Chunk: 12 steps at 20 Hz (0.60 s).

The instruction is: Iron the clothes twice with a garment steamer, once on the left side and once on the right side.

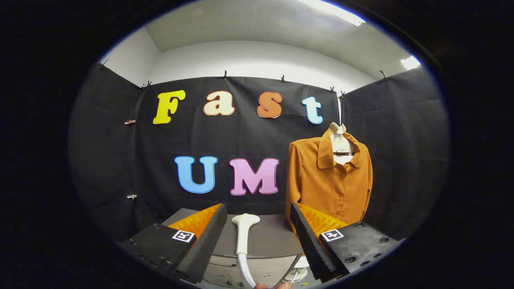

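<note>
Steamer head [243, 233], white, stands upright between the two fingers of the gripper [257, 237], touching neither. We see its long axis run 12 to 6 o'clock: the wide nozzle end is at 12, and the pale hose [244, 271] trails off toward 6. We read no brand or writing on it. Fingers [209, 241] are spread wide, holding nothing; each carries a small square black-and-white marker tag [183, 235], a pattern rather than text. Behind the steamer head we note a grey counter [273, 241] with drawer fronts below. At about 2 o'clock from the steamer, beyond the right finger, an orange shirt [327, 180] hangs on a white hanger [341, 146] against the black cloth wall [120, 160], collar up, button placket running vertically, front facing us. No label on the shirt is legible to us. Ceiling lights [333, 10] glow overhead.
</note>
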Each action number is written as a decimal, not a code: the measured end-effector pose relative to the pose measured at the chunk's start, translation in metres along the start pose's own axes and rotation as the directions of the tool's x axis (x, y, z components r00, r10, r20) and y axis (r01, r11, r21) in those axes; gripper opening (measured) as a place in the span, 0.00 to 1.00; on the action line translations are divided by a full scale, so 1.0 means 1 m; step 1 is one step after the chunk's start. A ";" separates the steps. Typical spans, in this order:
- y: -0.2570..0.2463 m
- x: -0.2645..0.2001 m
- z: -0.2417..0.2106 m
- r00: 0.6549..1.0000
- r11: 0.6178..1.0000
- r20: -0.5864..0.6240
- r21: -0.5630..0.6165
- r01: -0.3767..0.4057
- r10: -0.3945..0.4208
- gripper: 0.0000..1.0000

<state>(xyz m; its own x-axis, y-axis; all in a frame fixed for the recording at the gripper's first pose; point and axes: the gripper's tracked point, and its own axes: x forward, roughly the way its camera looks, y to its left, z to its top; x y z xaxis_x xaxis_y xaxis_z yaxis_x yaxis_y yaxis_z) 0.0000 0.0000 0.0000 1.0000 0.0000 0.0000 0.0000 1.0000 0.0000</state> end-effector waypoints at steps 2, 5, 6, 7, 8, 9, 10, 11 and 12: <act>0.002 -0.003 0.000 1.000 1.000 0.000 -0.011 -0.005 0.005 0.98; 0.003 -0.007 0.001 1.000 0.999 0.003 -0.030 -0.012 0.012 0.98; 0.007 -0.008 0.001 1.000 0.999 0.005 -0.029 -0.019 0.019 0.98; 0.008 -0.009 0.001 1.000 0.999 0.005 -0.028 -0.026 0.026 0.98; 0.010 -0.009 0.000 1.000 0.999 0.001 -0.028 -0.031 0.031 0.98; 0.011 -0.011 -0.001 0.999 0.999 -0.003 -0.026 -0.036 0.036 0.98; 0.012 -0.011 -0.002 0.999 0.999 -0.004 -0.023 -0.037 0.037 0.98; 0.012 -0.012 -0.001 0.999 0.999 -0.003 -0.021 -0.037 0.037 0.98; 0.012 -0.012 -0.002 0.999 0.999 -0.003 -0.024 -0.035 0.035 0.98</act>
<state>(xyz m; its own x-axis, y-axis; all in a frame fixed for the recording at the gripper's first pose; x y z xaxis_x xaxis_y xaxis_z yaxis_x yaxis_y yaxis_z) -0.0123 0.0116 -0.0015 0.9994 0.0348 -0.0031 -0.0349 0.9991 -0.0242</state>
